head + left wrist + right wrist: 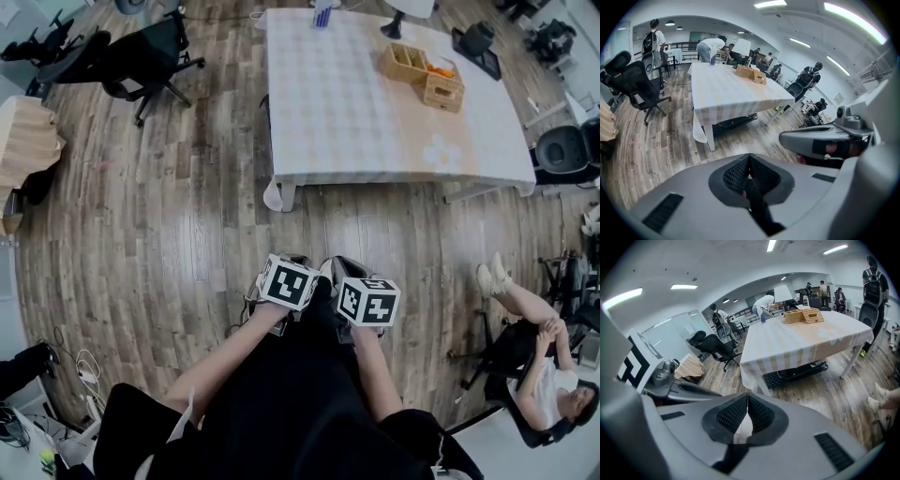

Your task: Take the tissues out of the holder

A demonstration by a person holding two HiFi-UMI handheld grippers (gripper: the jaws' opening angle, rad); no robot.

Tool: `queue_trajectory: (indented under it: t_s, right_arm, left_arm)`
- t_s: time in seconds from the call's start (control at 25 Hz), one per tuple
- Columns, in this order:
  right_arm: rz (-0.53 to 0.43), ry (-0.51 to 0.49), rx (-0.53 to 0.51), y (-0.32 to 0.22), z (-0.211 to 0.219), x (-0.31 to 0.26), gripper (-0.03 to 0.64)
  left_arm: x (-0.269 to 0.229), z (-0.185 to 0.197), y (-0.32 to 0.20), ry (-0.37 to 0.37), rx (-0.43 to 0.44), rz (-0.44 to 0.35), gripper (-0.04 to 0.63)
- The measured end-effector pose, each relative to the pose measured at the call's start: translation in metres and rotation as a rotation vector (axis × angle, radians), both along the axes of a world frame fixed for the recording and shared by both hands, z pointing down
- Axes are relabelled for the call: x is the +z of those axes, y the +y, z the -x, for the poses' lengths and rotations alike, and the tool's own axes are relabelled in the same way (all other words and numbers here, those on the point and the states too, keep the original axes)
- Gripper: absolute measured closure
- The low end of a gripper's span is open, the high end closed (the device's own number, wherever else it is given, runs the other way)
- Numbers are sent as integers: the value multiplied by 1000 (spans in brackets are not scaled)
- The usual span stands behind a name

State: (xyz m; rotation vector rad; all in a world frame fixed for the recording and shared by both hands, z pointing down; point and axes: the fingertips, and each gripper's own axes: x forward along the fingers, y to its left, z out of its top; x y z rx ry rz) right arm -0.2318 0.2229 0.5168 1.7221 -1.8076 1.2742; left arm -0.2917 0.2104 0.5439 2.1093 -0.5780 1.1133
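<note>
On the wooden floor (187,234), well apart from the table (337,131), the person holds two grippers side by side, close to the body. The left gripper (749,163) has its jaws pressed together, with nothing between them. The right gripper (747,401) is clenched too and empty; its ribbed pads (733,414) meet at the tips. Each gripper carries one marker cube (289,283), so there are two cubes. They show only black and white square patterns, no letters that can be read.

There is one table, covered with a pale checked cloth. On its far right part stand two wooden boxes (403,62), just beside each other, and one holds something orange (441,69). Whether tissues are in these boxes cannot be told; they are too small in every view. At the far edge of the table stands one blue and white object (322,15). A black office chair (150,52) stands to the left of the table. One seated person (539,375) is at the lower right of the head view.
</note>
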Motion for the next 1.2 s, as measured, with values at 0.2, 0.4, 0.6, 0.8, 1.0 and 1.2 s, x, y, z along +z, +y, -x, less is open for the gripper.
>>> queue_trajectory:
  t_s: [0.2, 0.4, 0.6, 0.8, 1.0, 1.2]
  right_arm:
    - [12, -14, -60, -28, -17, 4, 603]
    - [0, -33, -131, -57, -41, 3, 603]
    - [-36, -40, -173, -83, -81, -8, 603]
    - [-89, -62, -185, -101, -124, -18, 603]
    - [-119, -81, -155, -112, -159, -22, 601]
    - [-140, -87, -108, -120, -184, -24, 601]
  left_arm:
    - [0, -18, -24, -15, -50, -7, 595]
    - [-6, -41, -49, -33, -107, -17, 595]
    - [-11, -77, -70, -35, -161, -27, 595]
    - [-17, -120, -86, -40, -184, -43, 595]
    - [-21, -152, -97, -53, -166, -57, 595]
    - [-18, -175, -109, -58, -134, -52, 595]
